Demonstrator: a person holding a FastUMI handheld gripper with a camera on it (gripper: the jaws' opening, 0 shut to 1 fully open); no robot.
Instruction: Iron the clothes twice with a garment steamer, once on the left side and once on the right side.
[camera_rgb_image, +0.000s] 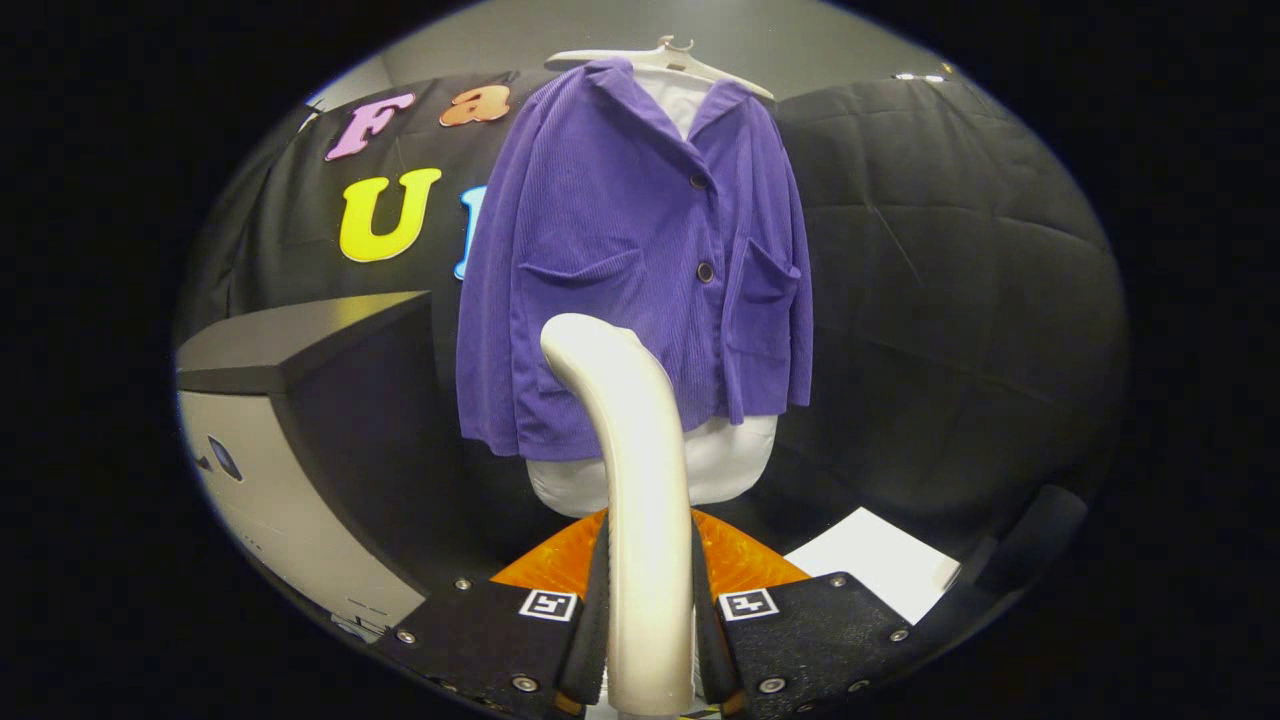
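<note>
Hand-held gripper (650, 640) fingers are being pressed onto a cream garment steamer (630, 480) handle — its head is being held just before a purple jacket (620, 250) hung on a hanger (660, 58).

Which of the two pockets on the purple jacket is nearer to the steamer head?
The pocket beside the steamer head, on the booth-letter side of the jacket buttons. The tongs grip the steamer.

The hand-held gripper (650, 640) is built from two flat, rough-textured plates; each plate is marked with a small square black-and-white tag and fastened with round silver screws; an orange translucent part is seen between and behind the plates.
</note>
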